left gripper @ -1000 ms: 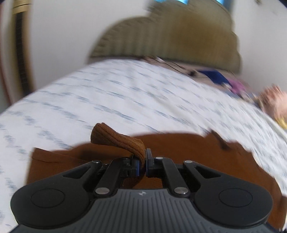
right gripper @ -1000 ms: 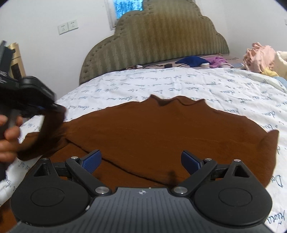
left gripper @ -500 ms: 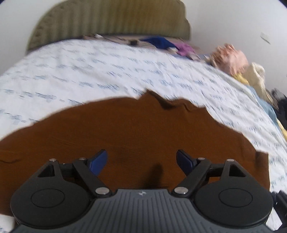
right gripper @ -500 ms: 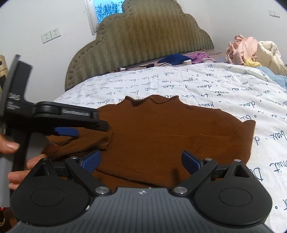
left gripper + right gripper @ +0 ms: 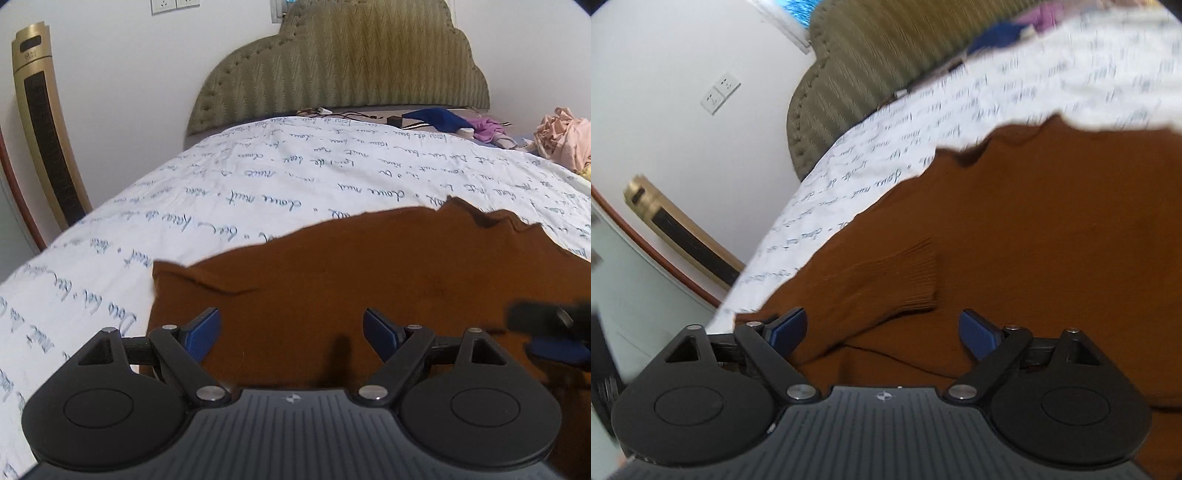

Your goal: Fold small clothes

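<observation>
**Sleeve's folded in, both grippers empty over the sweater**

The brown sweater (image 5: pixel 369 280) lies flat on the bed (image 5: pixel 258 177), collar end pointing away from me toward the headboard (image 5: pixel 343 62). My left gripper (image 5: pixel 291 334) hangs wide open, nothing in it. The right gripper (image 5: pixel 882 332) has just been closing a bit but is also wide and empty. The folded sleeve's ribbed cuff (image 5: pixel 916 273) sits just ahead of my right one, so that hand's nearer. Sheet has cursive writing; I can't read it properly.
</observation>
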